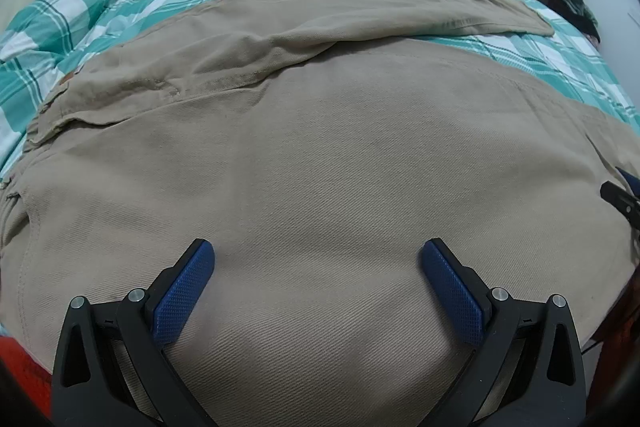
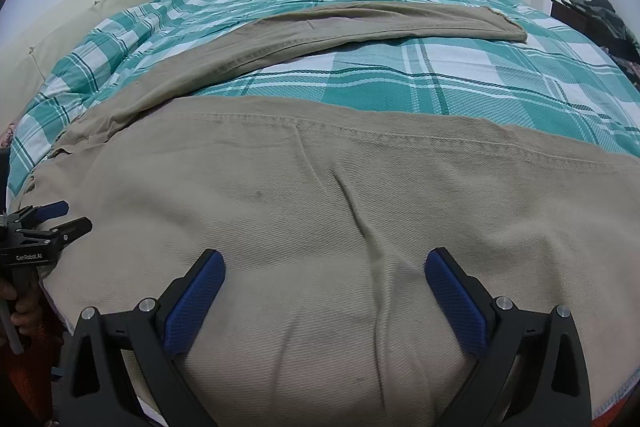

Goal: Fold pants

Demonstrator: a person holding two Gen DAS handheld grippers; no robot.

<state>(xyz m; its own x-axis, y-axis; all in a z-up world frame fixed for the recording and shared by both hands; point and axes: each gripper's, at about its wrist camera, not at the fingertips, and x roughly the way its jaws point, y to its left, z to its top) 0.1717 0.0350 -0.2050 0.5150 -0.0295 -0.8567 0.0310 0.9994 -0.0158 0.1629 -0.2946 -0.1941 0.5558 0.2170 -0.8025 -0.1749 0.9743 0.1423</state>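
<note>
The tan pants (image 1: 320, 155) lie spread out on the bed (image 2: 400, 83), which has a green and white checked cover. The near leg lies flat along the near edge of the bed. The other leg (image 2: 320, 27) stretches out toward the middle and the far right side, with checked cover showing between the two legs. The left gripper (image 1: 316, 267) is wide open — its blue pads (image 1: 184, 291) sit just over the cloth and grab nothing. The right gripper (image 2: 324, 275) is wide open too — it hangs over the near leg, close to a long crease (image 2: 360, 219).
</note>
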